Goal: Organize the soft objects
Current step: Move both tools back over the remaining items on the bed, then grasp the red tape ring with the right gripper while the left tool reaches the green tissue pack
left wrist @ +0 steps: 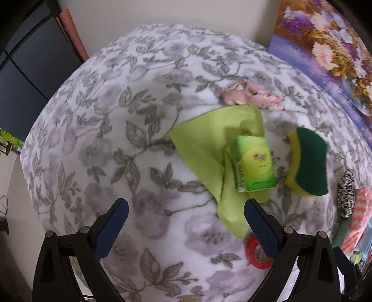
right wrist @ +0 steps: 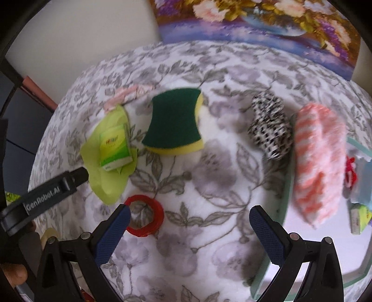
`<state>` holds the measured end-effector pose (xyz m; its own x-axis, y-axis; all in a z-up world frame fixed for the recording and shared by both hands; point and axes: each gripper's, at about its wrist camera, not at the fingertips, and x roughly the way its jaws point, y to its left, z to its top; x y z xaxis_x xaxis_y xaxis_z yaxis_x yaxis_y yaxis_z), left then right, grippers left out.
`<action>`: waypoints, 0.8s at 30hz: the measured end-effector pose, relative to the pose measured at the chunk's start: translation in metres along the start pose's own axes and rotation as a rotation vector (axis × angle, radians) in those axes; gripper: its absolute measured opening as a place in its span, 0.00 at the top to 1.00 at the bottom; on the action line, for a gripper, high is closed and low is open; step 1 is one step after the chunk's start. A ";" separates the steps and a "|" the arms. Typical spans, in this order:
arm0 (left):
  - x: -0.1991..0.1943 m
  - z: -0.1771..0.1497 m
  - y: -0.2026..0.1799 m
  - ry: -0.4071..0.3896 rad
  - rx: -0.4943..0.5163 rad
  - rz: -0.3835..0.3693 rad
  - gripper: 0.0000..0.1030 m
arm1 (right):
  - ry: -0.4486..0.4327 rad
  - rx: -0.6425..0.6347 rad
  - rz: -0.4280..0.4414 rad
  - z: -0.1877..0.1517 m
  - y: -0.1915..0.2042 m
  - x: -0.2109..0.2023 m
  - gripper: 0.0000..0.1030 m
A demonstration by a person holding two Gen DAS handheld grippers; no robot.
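A flowery blanket [right wrist: 186, 185] covers the soft surface, with a flower painting [right wrist: 255, 21] behind it. Your left gripper [left wrist: 186, 216] is spread wide and holds nothing. Your right gripper [right wrist: 189, 223] is wide and empty too. The green cloth [left wrist: 209, 144] lies just ahead of your left gripper, with a small green box [left wrist: 253, 167] sitting on it. The cloth looks light and floppy, so pinch a bare edge away from the box. The sponge [right wrist: 174, 120] lies beside it. It looks squishy and light; grab it across its narrow middle.
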<state>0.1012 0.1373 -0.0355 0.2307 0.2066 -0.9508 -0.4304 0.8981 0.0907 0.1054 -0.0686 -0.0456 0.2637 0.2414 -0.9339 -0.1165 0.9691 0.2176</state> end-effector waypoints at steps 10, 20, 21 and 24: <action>0.016 0.000 0.014 0.054 -0.057 -0.020 0.03 | 0.056 -0.064 0.003 -0.008 0.020 0.026 0.00; 0.018 0.000 0.017 0.062 -0.054 -0.006 0.03 | 0.073 -0.144 0.012 -0.015 0.043 0.039 0.00; 0.018 0.000 0.017 0.061 -0.055 -0.006 0.03 | 0.077 -0.154 0.004 -0.016 0.044 0.041 0.00; 0.019 0.001 0.018 0.063 -0.058 -0.011 0.03 | 0.084 -0.169 -0.025 -0.018 0.045 0.047 0.00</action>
<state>0.0986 0.1578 -0.0514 0.1814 0.1705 -0.9685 -0.4786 0.8756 0.0645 0.0955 -0.0144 -0.0849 0.1888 0.2054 -0.9603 -0.2717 0.9506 0.1499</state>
